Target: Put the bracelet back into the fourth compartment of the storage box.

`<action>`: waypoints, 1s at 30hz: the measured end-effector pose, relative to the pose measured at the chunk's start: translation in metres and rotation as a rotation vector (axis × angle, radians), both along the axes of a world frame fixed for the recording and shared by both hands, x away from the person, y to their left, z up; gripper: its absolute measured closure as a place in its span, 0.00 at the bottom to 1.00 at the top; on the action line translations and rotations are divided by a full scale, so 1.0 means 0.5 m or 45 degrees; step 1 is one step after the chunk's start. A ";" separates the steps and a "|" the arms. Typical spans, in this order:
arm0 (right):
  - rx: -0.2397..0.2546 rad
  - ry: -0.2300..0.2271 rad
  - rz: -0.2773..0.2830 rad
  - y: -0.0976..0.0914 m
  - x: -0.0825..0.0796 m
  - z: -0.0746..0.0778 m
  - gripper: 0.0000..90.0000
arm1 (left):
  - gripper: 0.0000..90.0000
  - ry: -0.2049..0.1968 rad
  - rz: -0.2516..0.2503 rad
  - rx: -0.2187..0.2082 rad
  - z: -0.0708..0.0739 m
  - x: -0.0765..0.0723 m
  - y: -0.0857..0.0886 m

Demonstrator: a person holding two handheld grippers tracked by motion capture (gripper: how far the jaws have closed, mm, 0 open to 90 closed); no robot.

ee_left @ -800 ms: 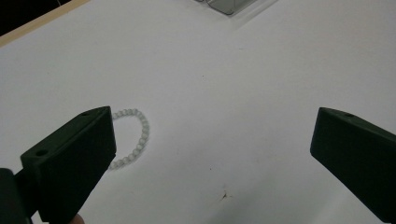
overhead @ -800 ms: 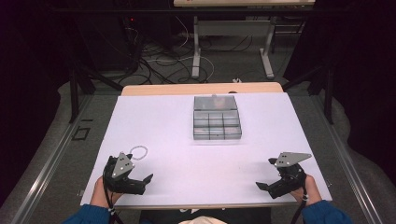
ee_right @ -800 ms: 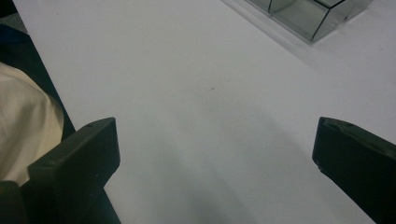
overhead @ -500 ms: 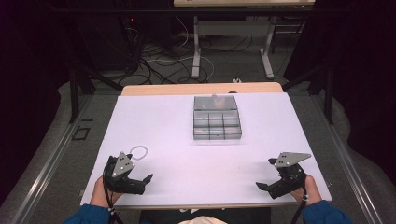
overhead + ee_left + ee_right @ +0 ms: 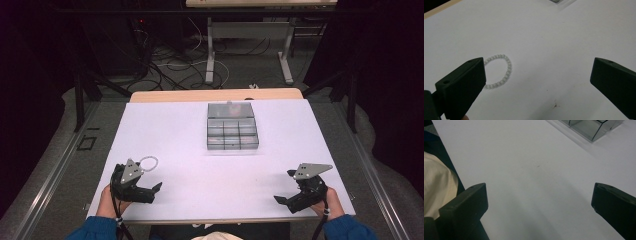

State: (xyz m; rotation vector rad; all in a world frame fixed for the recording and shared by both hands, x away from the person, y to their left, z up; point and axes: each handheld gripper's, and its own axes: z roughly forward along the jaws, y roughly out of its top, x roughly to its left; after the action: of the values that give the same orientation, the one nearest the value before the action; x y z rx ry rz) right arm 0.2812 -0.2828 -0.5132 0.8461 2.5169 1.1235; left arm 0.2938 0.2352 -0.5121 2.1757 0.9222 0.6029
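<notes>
Nearest the person, the left gripper (image 5: 150, 192) and the right gripper (image 5: 284, 202) are resting low over the near edge of the white table (image 5: 200, 150), each angling inward, with blue sleeves (image 5: 95, 229) showing behind the hands. Both sets of jaws are standing wide apart with nothing between them. Just beyond the left gripper, the white bead bracelet (image 5: 501, 72) is lying flat on the table, partly hiding behind one jaw in the left gripper view. Nothing is lying between it and the jaws. Farther off, mid-table, a clear compartment box (image 5: 232, 132) is sitting well apart from both grippers. Cables (image 5: 165, 60) are trailing on the floor beyond.
</notes>
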 end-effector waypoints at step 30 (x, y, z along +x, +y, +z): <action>0.000 0.016 0.006 0.001 0.001 -0.001 0.00 | 0.02 0.093 0.045 0.045 -0.017 0.049 -0.004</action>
State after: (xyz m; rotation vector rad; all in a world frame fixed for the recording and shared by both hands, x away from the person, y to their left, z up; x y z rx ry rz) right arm 0.2818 -0.2825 -0.5139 0.8503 2.5306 1.1226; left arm 0.3182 0.2329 -0.5207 2.2298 0.9977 0.5637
